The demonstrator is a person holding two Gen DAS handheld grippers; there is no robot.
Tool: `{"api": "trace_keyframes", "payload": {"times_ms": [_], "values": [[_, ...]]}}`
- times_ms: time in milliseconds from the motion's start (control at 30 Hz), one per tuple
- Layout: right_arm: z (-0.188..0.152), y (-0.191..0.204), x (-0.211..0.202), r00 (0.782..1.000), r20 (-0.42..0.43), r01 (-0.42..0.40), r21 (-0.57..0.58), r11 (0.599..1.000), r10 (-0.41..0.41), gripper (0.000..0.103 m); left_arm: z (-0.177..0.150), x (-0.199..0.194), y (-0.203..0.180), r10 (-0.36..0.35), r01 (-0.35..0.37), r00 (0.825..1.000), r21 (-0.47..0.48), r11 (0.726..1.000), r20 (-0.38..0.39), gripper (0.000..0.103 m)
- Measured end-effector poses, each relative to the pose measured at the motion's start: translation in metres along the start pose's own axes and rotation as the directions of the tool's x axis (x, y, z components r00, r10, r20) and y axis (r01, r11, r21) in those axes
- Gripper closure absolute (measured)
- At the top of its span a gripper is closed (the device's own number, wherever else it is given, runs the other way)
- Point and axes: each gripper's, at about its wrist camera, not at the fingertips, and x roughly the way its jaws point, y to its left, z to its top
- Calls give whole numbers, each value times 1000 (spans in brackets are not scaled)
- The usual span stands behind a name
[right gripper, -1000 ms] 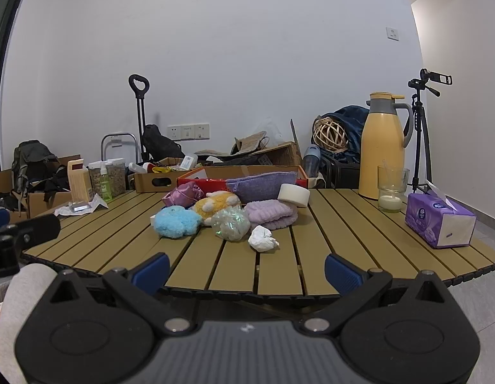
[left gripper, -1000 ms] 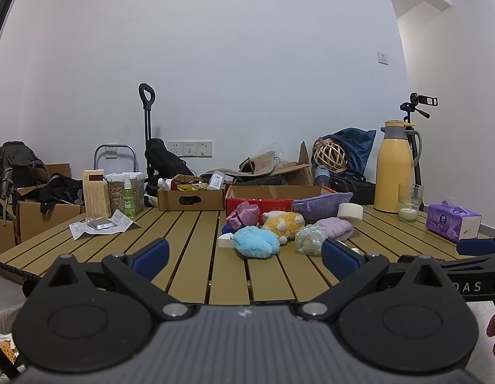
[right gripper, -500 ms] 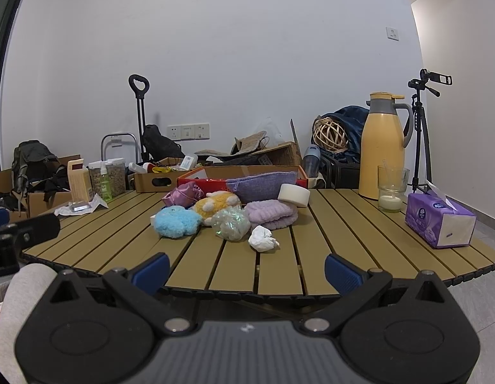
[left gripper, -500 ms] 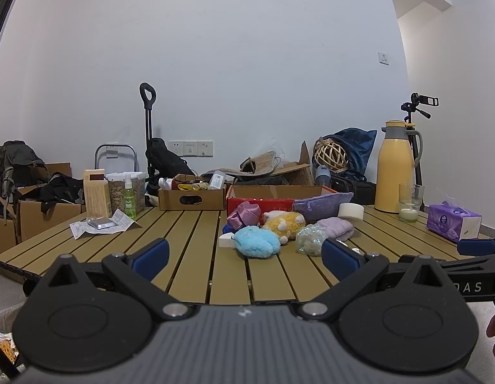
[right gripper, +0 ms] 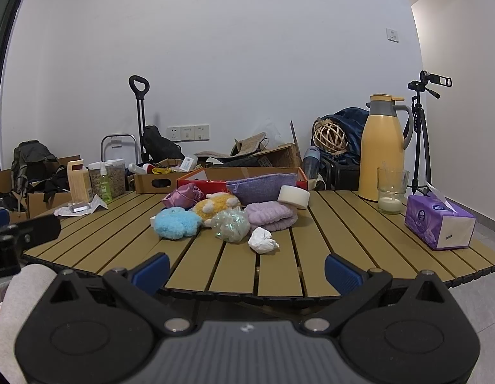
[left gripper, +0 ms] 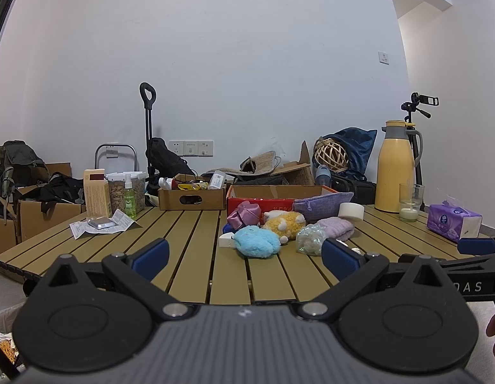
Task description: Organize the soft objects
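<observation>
Still | left gripper spread, empty | right gripper spread, empty | soft pile unmoved

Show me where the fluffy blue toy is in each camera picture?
Left wrist view: the fluffy blue toy lies just right of centre on the table, at the near edge of the soft pile.
Right wrist view: the toy sits left of centre, at the left end of the pile.
Shared landmark: the yellow plush right behind it.

plain white wall behind slatted wooden table.
</observation>
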Motion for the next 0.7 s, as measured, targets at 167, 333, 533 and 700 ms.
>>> {"api": "trace_keyframes", "payload": {"times_ms": [167,333,533,700], "values": [[0,1,0,1000,2,-3,-6,1000,3,0,0,0,0,-2,2,1000,4,1000,1,0],[3,0,3,1000,11,3,-8,1000,-2,0,-1,10,1,-6,6,1000,-4,1000,-29,0],[7,-10,23,999,40,24,36,999,-26,0,-2,48,7,-30,29,997,-23,999,-69,0],[20,-32,65,999,-5,-52,154,987,54,0,1,100,9,-27,22,993,-50,999,-115,0]]}}
